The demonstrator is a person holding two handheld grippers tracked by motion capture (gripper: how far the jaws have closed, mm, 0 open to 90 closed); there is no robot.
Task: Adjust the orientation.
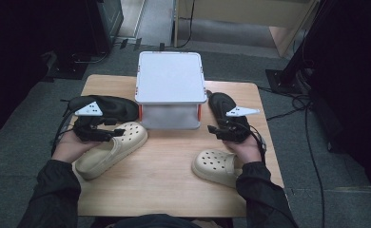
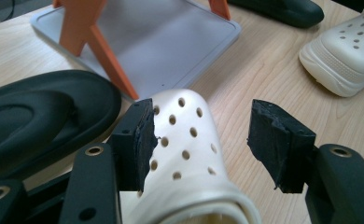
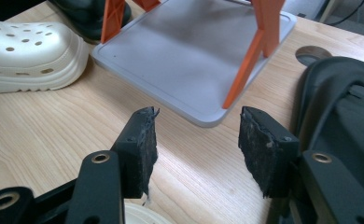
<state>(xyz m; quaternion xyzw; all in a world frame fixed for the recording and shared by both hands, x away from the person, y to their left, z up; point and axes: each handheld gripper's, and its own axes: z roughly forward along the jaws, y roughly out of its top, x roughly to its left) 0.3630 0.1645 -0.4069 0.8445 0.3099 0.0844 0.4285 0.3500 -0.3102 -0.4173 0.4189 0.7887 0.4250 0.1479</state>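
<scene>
Two cream clogs lie on the wooden table (image 1: 174, 185). The left clog (image 1: 110, 151) points toward the shelf, and its holed toe (image 2: 185, 154) lies between the jaws of my left gripper (image 2: 201, 126). Those jaws are open: the left pad (image 2: 143, 135) is at the toe's side and the right pad stands clear of it. The right clog (image 1: 216, 166) rests by the person's right hand. My right gripper (image 3: 196, 135) hovers above bare wood, open, with nothing between its pads. In the high view, the left gripper (image 1: 119, 132) and the right gripper (image 1: 212, 129) flank the shelf.
A grey two-tier shelf (image 1: 170, 78) on orange legs (image 3: 245, 65) stands at the middle back. One black shoe (image 1: 102, 107) lies left of it and another black shoe (image 1: 221, 107) lies right of it. Cables trail on the floor at right.
</scene>
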